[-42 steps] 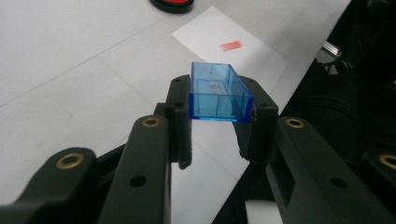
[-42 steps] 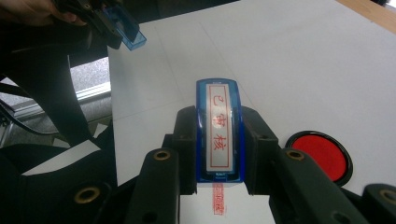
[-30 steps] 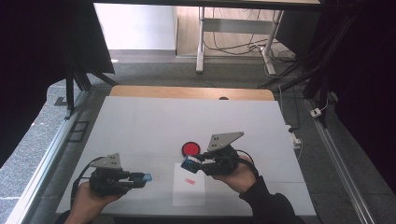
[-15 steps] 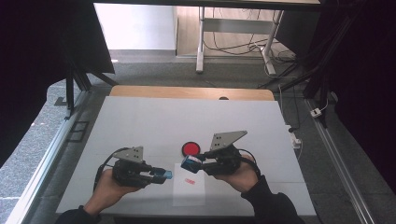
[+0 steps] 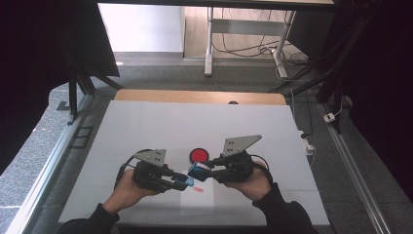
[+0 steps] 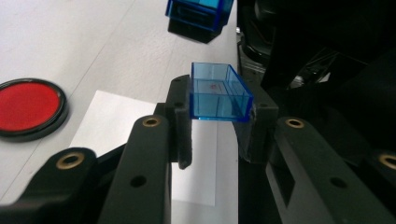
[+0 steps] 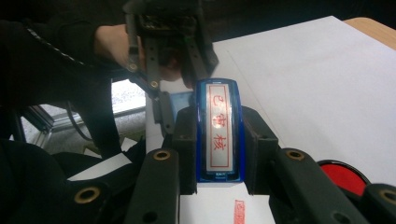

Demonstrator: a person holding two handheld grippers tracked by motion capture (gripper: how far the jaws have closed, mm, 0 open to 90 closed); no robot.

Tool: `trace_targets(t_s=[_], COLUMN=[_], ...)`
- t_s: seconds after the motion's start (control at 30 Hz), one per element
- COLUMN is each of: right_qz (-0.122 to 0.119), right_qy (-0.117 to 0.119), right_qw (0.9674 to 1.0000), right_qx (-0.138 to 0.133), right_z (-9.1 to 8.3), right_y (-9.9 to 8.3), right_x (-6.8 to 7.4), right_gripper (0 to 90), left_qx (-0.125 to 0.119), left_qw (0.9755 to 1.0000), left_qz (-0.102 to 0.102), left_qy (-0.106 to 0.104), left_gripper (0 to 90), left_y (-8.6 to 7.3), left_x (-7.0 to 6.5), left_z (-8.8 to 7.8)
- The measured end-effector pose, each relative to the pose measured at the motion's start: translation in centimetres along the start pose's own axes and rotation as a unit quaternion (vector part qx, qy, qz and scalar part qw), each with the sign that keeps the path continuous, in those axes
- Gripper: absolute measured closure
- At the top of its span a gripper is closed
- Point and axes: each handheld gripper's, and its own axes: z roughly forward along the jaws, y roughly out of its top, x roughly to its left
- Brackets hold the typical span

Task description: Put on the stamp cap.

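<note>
Since half a second ago the left gripper point(image 5: 181, 182) has travelled right across the lower part of the high view, and its tip now sits just beside the tip of the right gripper point(image 5: 198, 170), low and centre in the frame.

In the high view the left hand point(image 5: 125, 191) comes up from the bottom left, wrapped around the left gripper. Its jaws are pinched on a clear blue cap point(image 6: 218, 92); in the left gripper view the cap sits at mid-frame between the two black pads, its open side turned upward in the frame. At the left edge of that view lies the red ink pad point(image 6: 29, 107), a round red disc in a black rim, resting on the white table point(image 5: 146, 126). Below the cap is a white sheet of paper point(image 6: 116, 140).

In the high view the ink pad point(image 5: 198, 155) lies just above the meeting grippers, and the paper point(image 5: 199, 200) lies below them, bearing a small red stamp mark point(image 5: 197, 188).

To the right, the right hand point(image 5: 253, 183) holds the right gripper, whose jaws are clamped on a blue stamp point(image 7: 218, 133). In the right gripper view the stamp stands at centre frame, its face with red characters inside a red border turned to the camera, with the left gripper point(image 7: 187, 77) just beyond it at upper centre. The stamp mark point(image 7: 243, 208) shows at the bottom edge there.
</note>
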Motion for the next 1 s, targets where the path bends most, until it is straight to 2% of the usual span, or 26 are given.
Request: trace_targets(t_s=[0.27,0.5,0.67,0.87,0.93,1.0], right_qz=[-0.002,-0.005,-0.007,-0.008,-0.007,-0.009], right_qy=[0.026,0.037,0.046,0.054,0.060,0.060], right_qw=[0.9997,0.9993,0.9989,0.9985,0.9981,0.9981], right_qx=[-0.005,-0.006,-0.005,-0.009,-0.007,-0.007], right_z=[0.3,0.7,1.0,1.0,1.1,1.2], right_y=[0.1,0.1,0.1,0.2,0.2,0.2], right_x=[0.4,0.6,0.8,0.8,0.9,0.9], right_gripper=[70.5,70.5,70.5,70.6,70.6,70.6], left_qx=[-0.010,-0.009,-0.006,-0.021,-0.019,-0.023], left_qw=[0.9994,0.9987,0.9985,0.9973,0.9972,0.9971], left_qz=[0.011,0.021,0.027,0.029,0.037,0.036], left_qy=[-0.032,-0.046,-0.048,-0.064,-0.061,-0.063], left_gripper=[69.0,69.1,69.2,69.3,69.3,69.4], left_y=[0.2,0.3,0.4,0.3,0.3,0.3], left_x=[0.6,0.5,0.3,0.4,0.3,0.3], left_z=[0.5,0.7,0.9,0.7,0.7,0.7])
